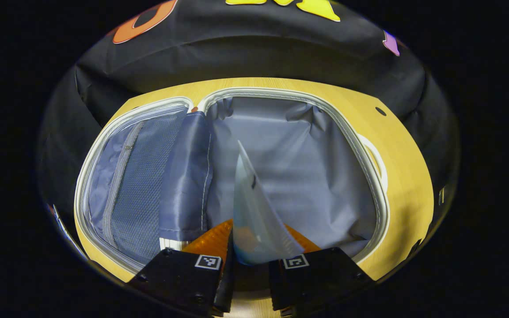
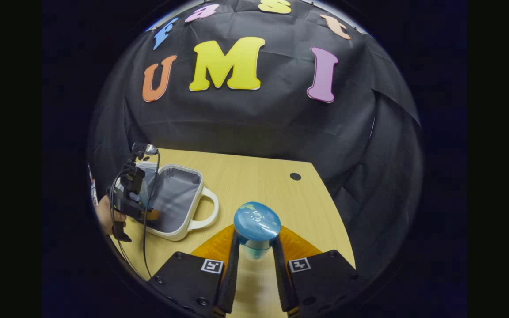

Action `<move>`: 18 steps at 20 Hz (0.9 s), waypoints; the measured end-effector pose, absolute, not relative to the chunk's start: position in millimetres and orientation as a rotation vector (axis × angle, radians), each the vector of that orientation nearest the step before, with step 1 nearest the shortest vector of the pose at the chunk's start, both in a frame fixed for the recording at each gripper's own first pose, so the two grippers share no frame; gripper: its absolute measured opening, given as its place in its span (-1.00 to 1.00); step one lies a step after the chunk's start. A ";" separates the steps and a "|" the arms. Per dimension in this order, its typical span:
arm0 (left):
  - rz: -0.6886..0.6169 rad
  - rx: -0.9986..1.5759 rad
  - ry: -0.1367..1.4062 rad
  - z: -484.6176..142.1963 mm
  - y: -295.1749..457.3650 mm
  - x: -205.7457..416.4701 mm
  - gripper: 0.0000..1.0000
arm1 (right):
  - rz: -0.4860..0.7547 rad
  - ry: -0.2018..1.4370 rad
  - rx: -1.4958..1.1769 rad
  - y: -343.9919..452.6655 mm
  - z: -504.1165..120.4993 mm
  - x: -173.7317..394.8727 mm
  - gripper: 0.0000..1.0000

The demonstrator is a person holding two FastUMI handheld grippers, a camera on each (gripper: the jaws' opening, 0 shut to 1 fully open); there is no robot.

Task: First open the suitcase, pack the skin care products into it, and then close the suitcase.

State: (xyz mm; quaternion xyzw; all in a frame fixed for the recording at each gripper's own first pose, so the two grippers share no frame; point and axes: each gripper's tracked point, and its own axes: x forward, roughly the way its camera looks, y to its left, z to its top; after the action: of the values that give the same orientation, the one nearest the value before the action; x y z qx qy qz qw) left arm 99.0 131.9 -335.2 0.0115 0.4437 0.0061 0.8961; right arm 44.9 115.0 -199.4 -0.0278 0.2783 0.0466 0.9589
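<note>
The white-rimmed suitcase (image 1: 360,145) lies open on the wooden table (image 1: 407,185), showing a grey-blue lining and a zipped mesh pocket (image 1: 139,176) in its left half. My left gripper (image 1: 252,260) is shut on a flat, pale translucent skin care sachet (image 1: 254,207), held upright over the right half. In the right gripper view, my right gripper (image 2: 255,254) is shut on a small bottle with a round blue cap (image 2: 256,223), above the table's near edge. The suitcase (image 2: 172,235) sits far to the left there, with the left gripper (image 2: 137,207) at its near side.
A hand (image 2: 104,216) holds the left gripper, and its cable hangs down to the table edge. The suitcase's white handle (image 2: 212,207) points toward the bare table (image 2: 259,181). A small round hole (image 2: 295,176) sits near the back right corner.
</note>
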 end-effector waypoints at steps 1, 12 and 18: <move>0.015 0.029 0.948 -340.9 129.1 98.3 -0.28 | 0.096 0.567 -0.057 116.8 -199.8 47.6 -0.27; 0.000 0.120 0.993 -337.5 121.9 112.6 -0.19 | 0.127 0.595 -0.036 123.6 -213.0 70.0 -0.31; 0.024 0.124 0.975 -334.3 123.2 112.0 -0.15 | 0.151 0.604 -0.020 132.9 -215.1 81.4 -0.27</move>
State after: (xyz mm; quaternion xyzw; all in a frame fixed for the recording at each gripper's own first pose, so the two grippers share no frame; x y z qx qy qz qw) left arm 112.0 123.2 -334.3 0.0595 0.4683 0.0115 0.8815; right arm 81.4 132.9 -215.1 -0.0101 0.2972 0.0741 0.9519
